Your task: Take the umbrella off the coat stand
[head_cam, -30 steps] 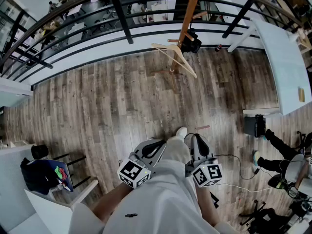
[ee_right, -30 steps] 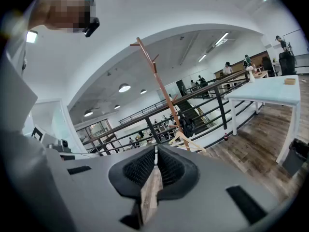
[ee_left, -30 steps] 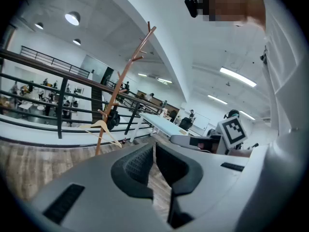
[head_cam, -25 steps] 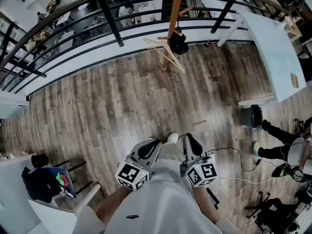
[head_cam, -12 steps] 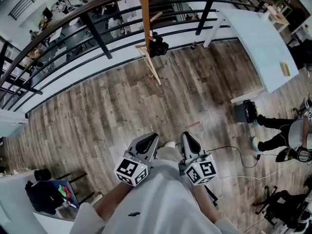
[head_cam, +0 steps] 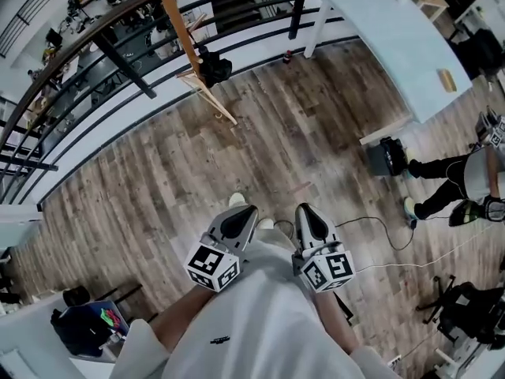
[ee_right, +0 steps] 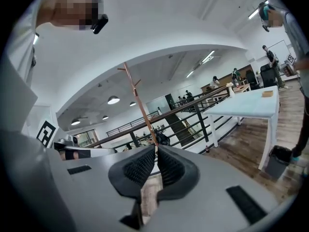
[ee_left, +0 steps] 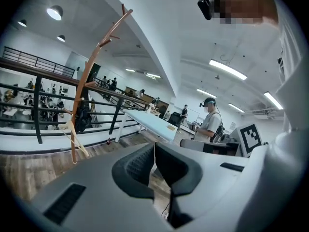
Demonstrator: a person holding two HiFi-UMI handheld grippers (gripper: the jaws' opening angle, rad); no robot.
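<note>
A tall wooden coat stand (head_cam: 193, 63) rises beside the black railing, far ahead of both grippers. A dark bundle, seemingly the folded umbrella (head_cam: 214, 69), hangs on it about halfway up. The left gripper view shows the coat stand (ee_left: 83, 96) at the left with the umbrella (ee_left: 83, 120) against its pole. In the right gripper view, the coat stand (ee_right: 139, 107) is straight ahead and the umbrella (ee_right: 162, 138) is just above the jaws. My left gripper (head_cam: 246, 210) and right gripper (head_cam: 303, 209) are held side by side close to the body. Both are shut and hold nothing.
A black railing (head_cam: 118, 58) runs behind the stand. A long white table (head_cam: 387, 34) stands at the right, with a black bin (head_cam: 387, 157) beside its leg. A person (head_cam: 465, 184) sits at the far right. A cable (head_cam: 387, 239) trails over the wood floor.
The coat stand has slid from the upper middle to the upper left of the head view, and the table has come further in. Both grippers have stayed shut and side by side.
</note>
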